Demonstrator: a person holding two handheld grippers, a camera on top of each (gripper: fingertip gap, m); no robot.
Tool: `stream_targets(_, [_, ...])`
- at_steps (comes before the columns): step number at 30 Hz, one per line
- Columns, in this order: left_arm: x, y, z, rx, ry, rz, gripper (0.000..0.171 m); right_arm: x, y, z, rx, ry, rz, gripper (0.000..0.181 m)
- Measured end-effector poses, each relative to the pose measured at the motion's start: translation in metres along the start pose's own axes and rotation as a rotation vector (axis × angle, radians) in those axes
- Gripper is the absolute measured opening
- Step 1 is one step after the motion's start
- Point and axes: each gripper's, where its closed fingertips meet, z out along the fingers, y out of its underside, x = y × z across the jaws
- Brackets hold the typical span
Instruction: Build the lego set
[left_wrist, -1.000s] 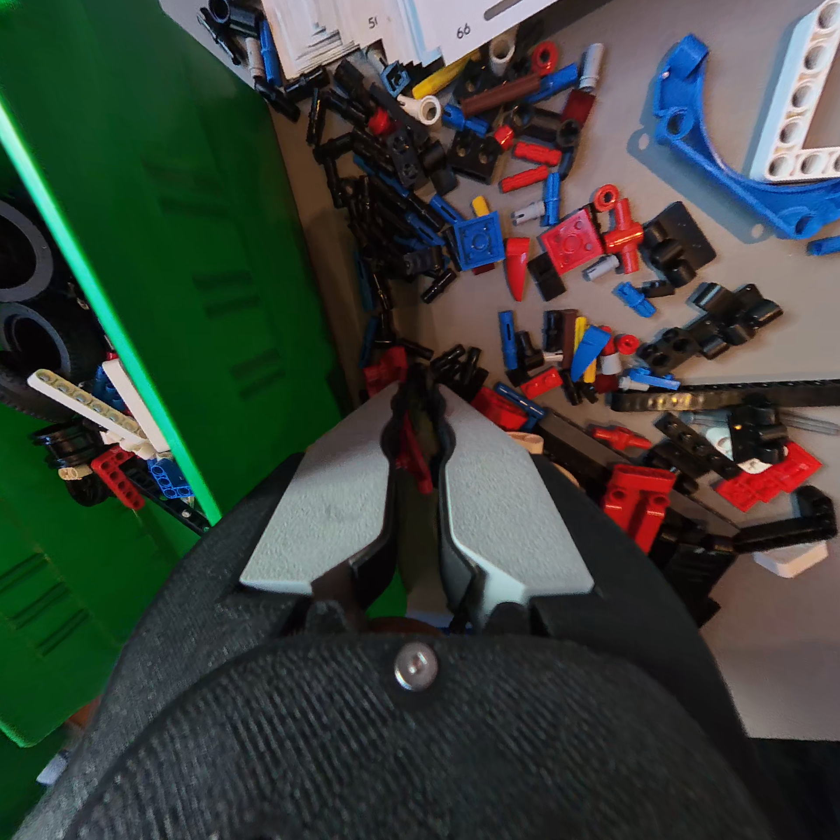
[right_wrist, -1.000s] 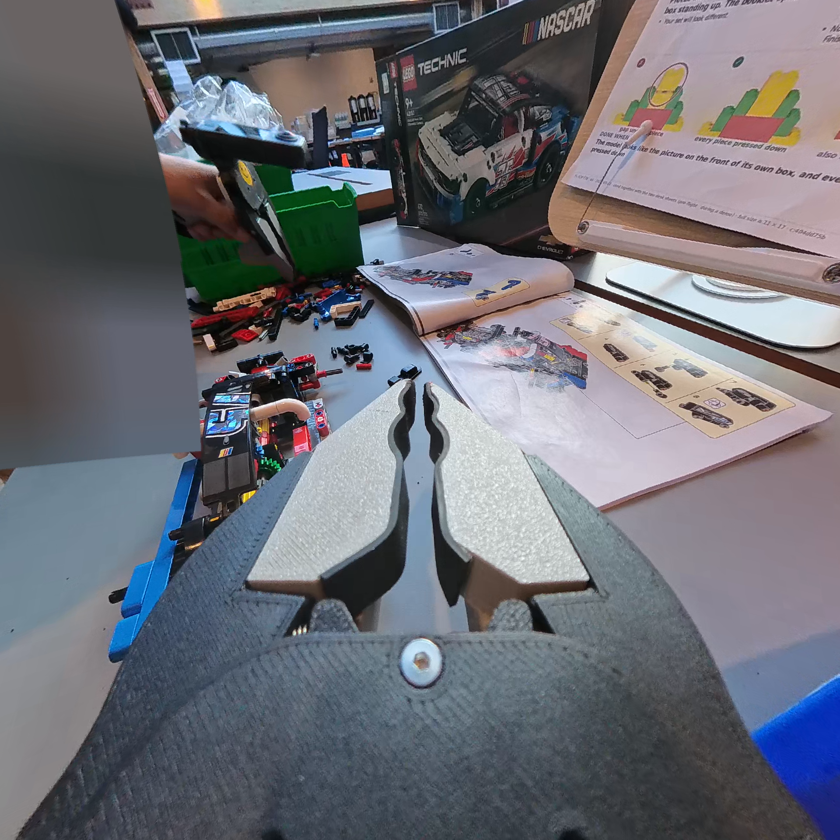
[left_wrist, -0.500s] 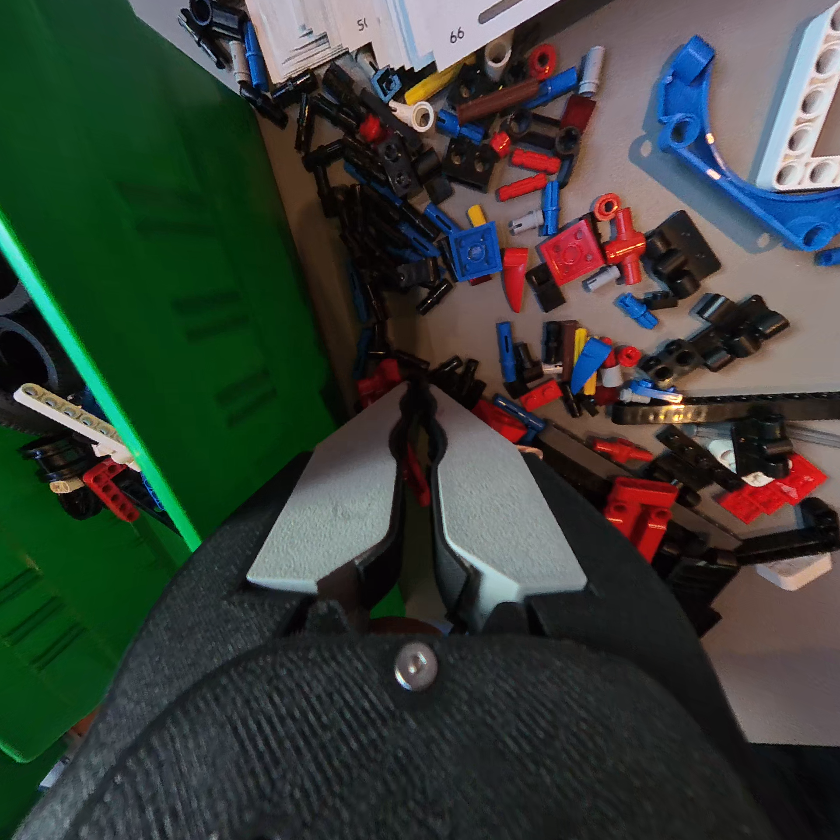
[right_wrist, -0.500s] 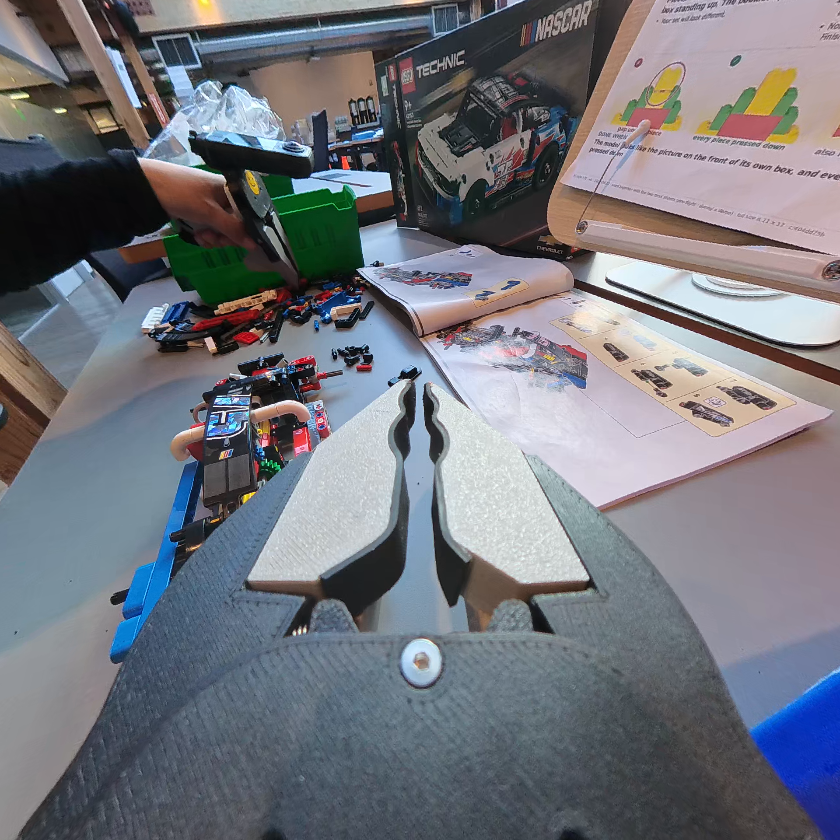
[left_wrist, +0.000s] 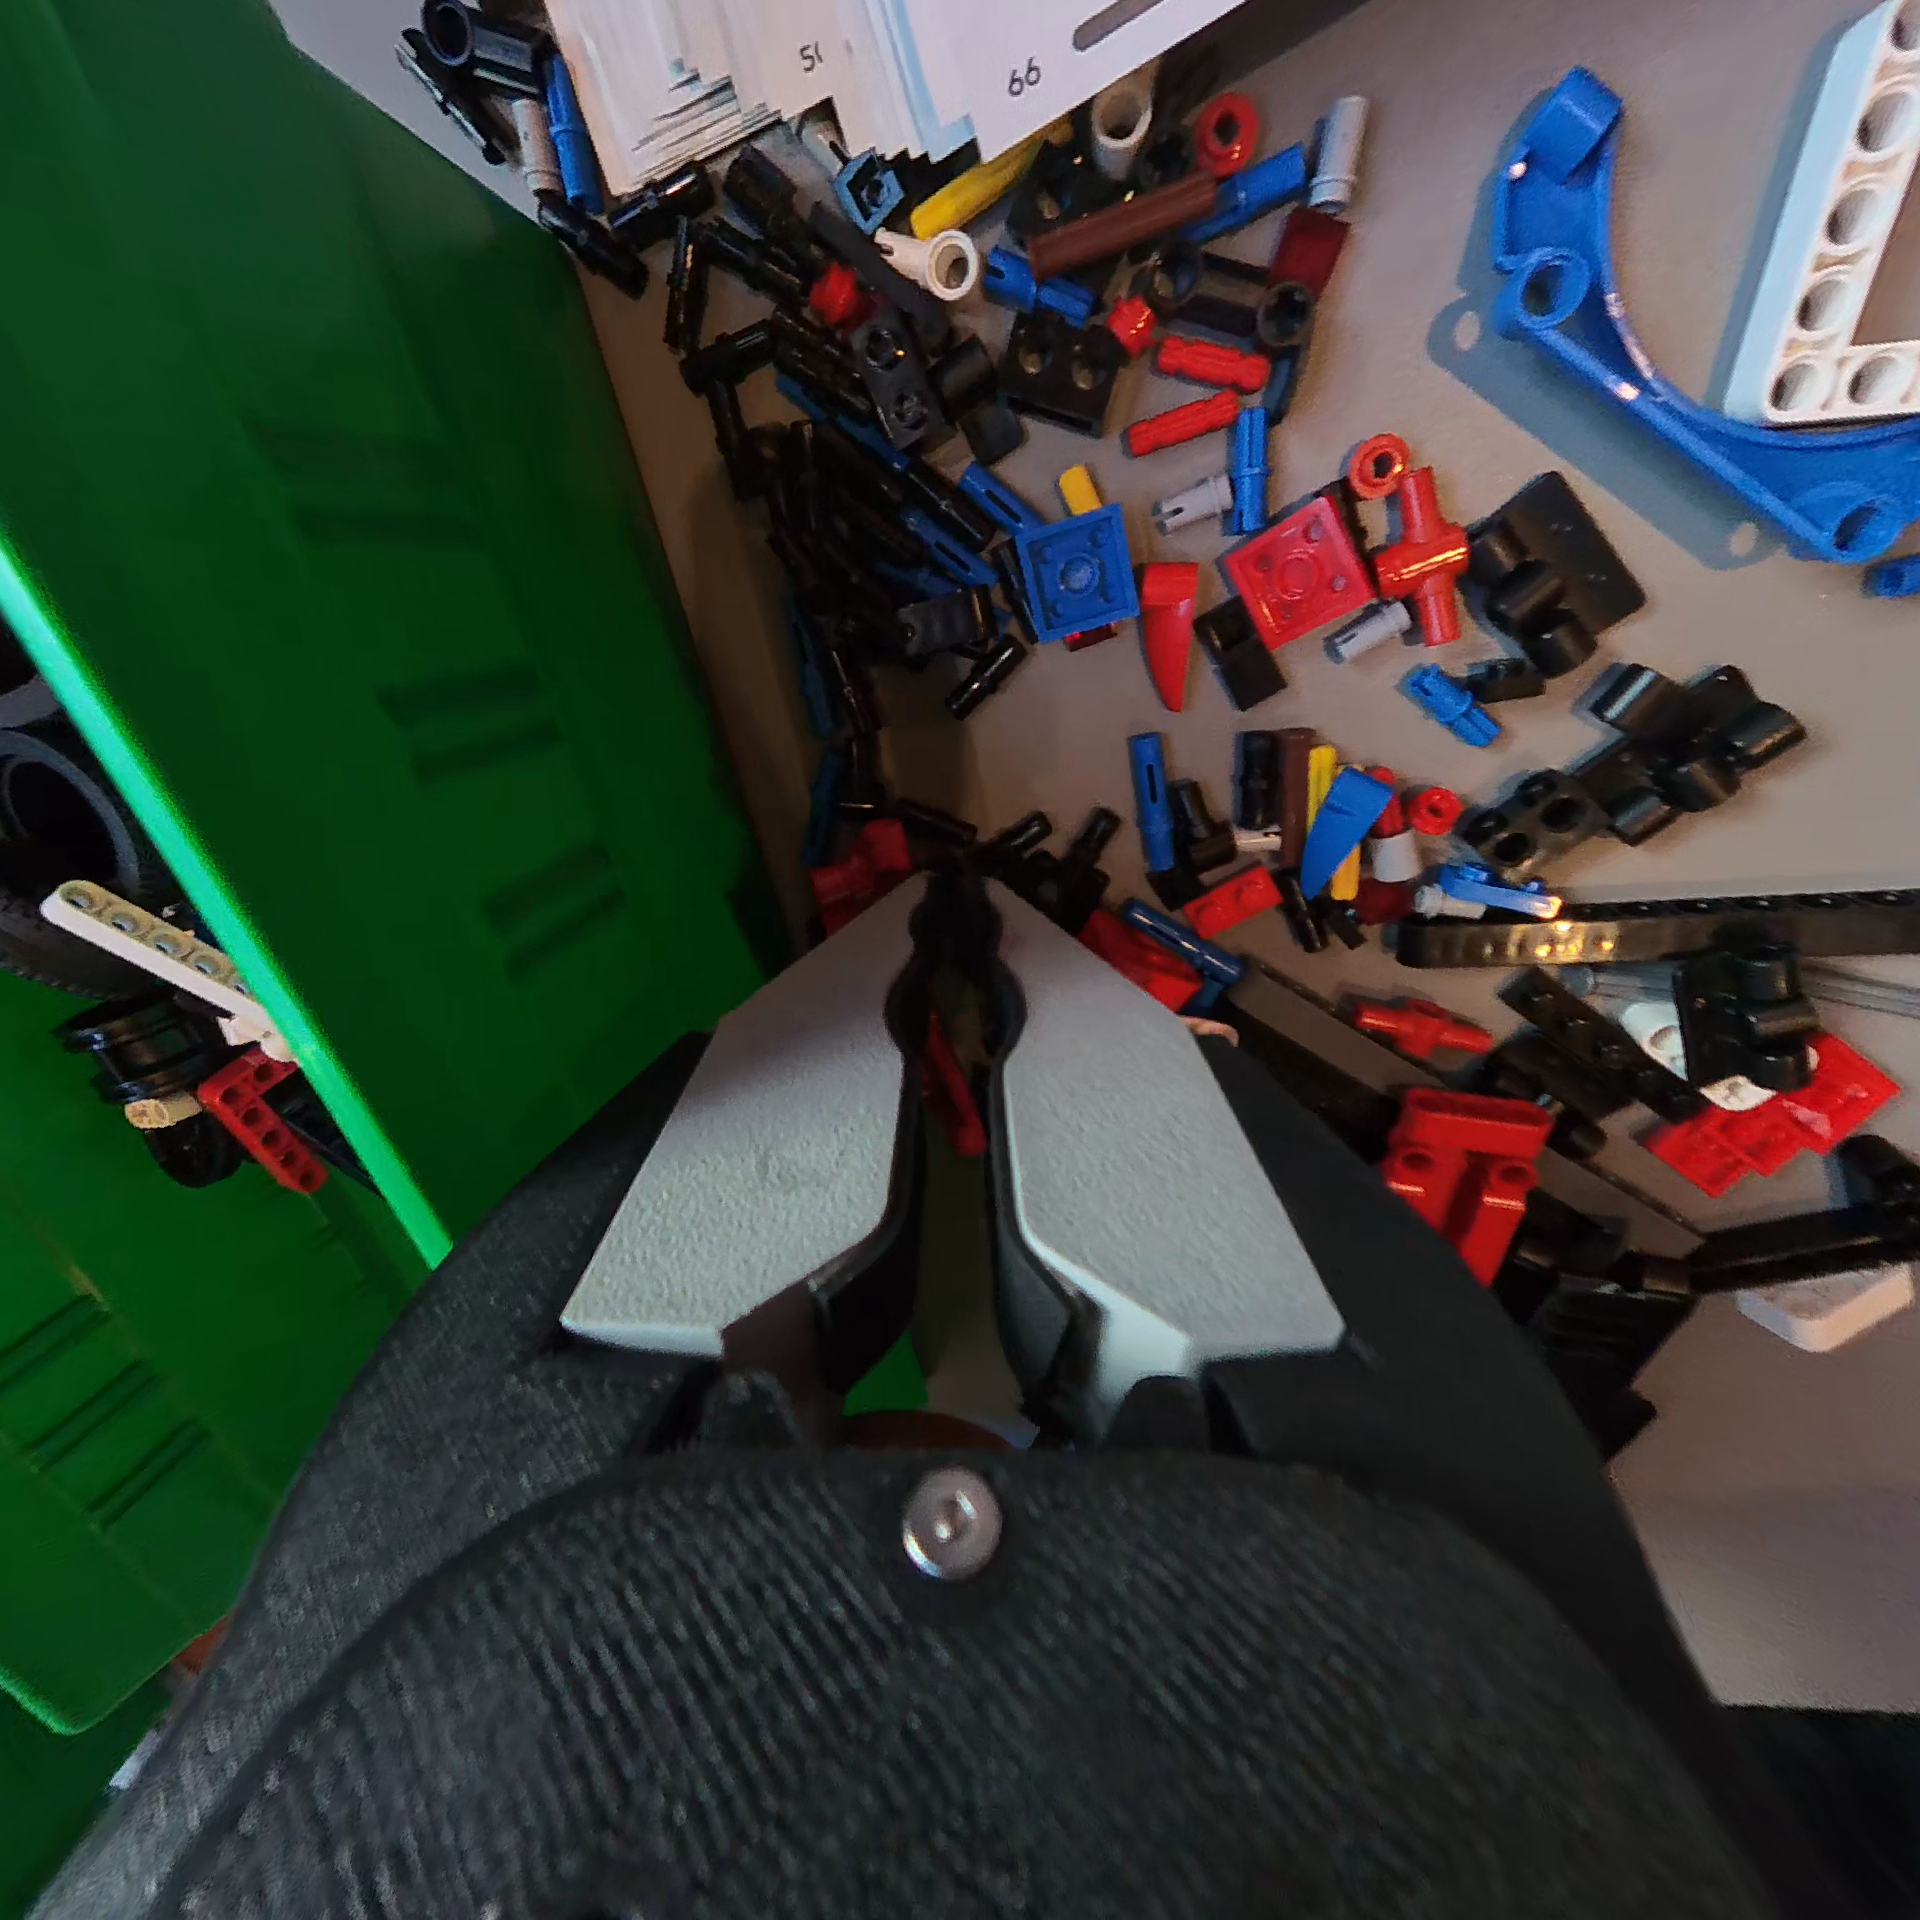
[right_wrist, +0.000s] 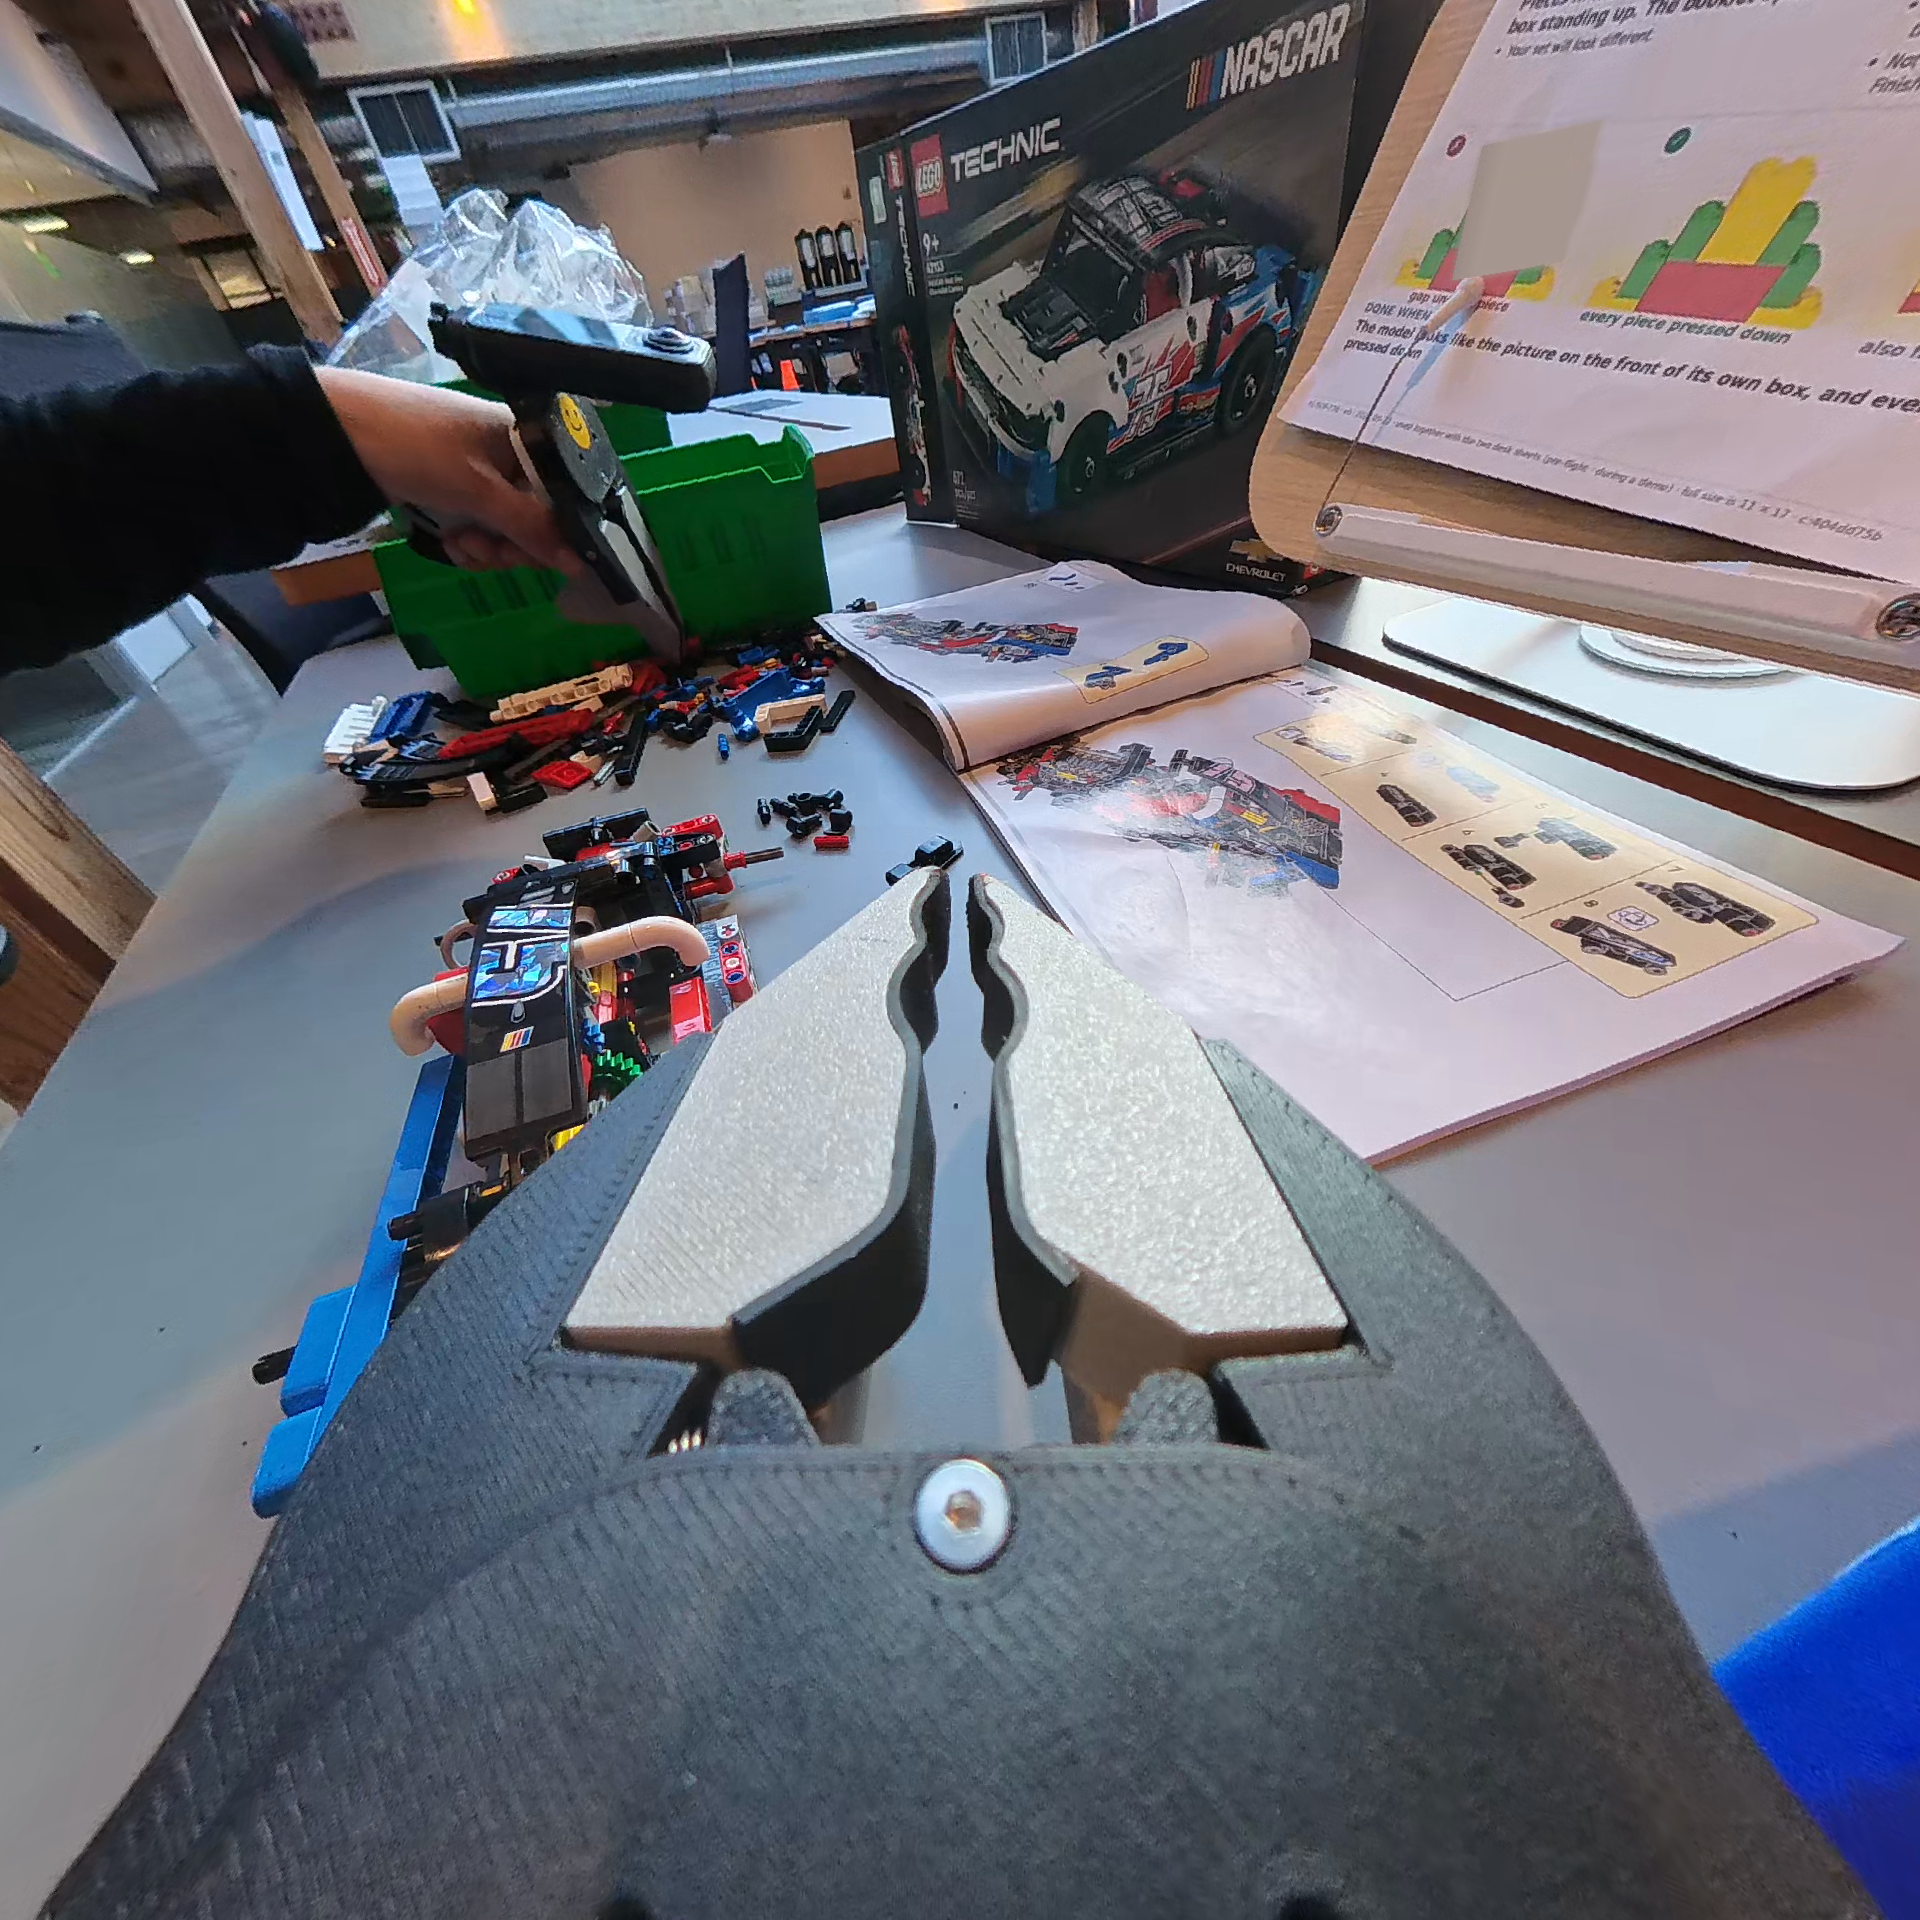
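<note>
My left gripper (left_wrist: 954, 899) points down into the edge of a pile of loose lego pieces (left_wrist: 1294, 571), right beside the green bin (left_wrist: 364, 623). Its jaws are closed to a thin gap, with the tips among small black pins (left_wrist: 1023, 836). A red piece (left_wrist: 954, 1091) shows through the gap; I cannot tell whether anything is gripped. The right wrist view shows the left gripper (right_wrist: 670, 644) held by a hand at the bin (right_wrist: 717, 551). My right gripper (right_wrist: 958, 883) is shut and empty above the table, just right of the part-built car (right_wrist: 520, 997).
The open instruction booklet (right_wrist: 1351, 883) lies right of centre. The set's box (right_wrist: 1091, 312) stands behind it, with a stand holding a printed sheet (right_wrist: 1610, 312) to the right. A few black pins (right_wrist: 805, 810) lie near the car. A blue curved piece (left_wrist: 1662, 436) and a white frame (left_wrist: 1849, 239) lie far right. There is about 45 centimetres between the tips of the two grippers.
My left gripper's fingers have closed from a small gap to nearly shut, and it shifted slightly over the pile. The right gripper has not moved.
</note>
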Motion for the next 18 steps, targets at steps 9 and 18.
stream_targets(9, [0.002, 0.0024, -0.0007, -0.01, 0.0, 0.007, 0.001, 0.0, -0.0001, -0.0001, 0.001, 0.0, 0.0, 0.0])
stream_targets(18, [0.0053, 0.0038, -0.0016, 0.013, 0.005, 0.048, 0.001, 0.0004, 0.0, 0.0, 0.0, 0.002, 0.002, 0.0])
